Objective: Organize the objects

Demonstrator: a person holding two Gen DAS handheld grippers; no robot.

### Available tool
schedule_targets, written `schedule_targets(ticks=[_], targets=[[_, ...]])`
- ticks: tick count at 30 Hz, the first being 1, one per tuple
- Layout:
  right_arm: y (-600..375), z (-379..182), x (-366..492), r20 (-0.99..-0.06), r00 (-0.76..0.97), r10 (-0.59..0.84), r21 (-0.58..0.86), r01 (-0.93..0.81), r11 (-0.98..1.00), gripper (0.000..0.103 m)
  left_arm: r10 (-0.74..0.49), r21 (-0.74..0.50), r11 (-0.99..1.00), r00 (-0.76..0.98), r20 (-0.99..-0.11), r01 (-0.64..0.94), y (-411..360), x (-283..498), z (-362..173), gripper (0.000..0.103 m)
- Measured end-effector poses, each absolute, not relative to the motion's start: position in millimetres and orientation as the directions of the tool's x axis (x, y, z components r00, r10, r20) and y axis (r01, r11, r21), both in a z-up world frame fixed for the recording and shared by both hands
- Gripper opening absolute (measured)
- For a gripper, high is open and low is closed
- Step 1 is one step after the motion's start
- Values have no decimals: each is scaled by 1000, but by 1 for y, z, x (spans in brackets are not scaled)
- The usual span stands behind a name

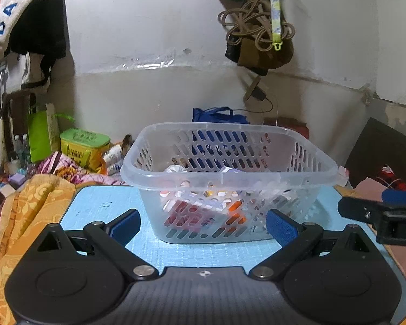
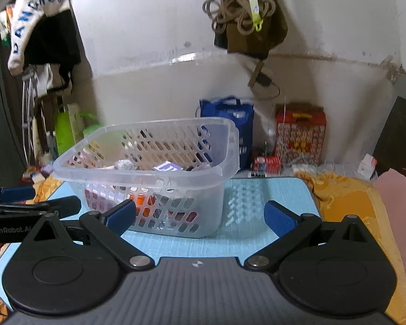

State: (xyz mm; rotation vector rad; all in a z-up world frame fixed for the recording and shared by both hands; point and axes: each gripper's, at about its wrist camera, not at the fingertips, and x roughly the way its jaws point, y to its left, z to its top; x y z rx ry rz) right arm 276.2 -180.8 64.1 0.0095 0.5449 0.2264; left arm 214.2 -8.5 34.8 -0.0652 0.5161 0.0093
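1. The clear slotted basket [image 1: 227, 187] stands upright on the light blue mat [image 1: 102, 205], holding a jumble of small items (red and orange packets show through the slots, a purple-and-white box near the top).
2. The left gripper [image 1: 203, 224] hangs just in front of the basket, jaws spread wide, nothing between them.
3. The right gripper [image 2: 200, 216] sits in front of the basket's right end, jaws likewise spread and holding nothing.
4. Behind the basket against the wall: a blue bag [image 2: 226, 124] and a red patterned box [image 2: 300, 132]
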Motion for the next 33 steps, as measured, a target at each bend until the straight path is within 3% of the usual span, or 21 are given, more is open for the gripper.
schedule_targets(ticks=[7,15,33], targets=[[-167,111,308,-569,805,168,13,-196,980,103,38,-67,994,842,-538,-87,1,258,75,100],[-174,86,328,-603,778,174,51,-180,982,103,25,-33,998,797,-603,-57,-5,286,58,100],[-181,84,333,-633,750,192,105,-162,981,103,16,-59,996,793,-609,-66,-10,284,56,100]])
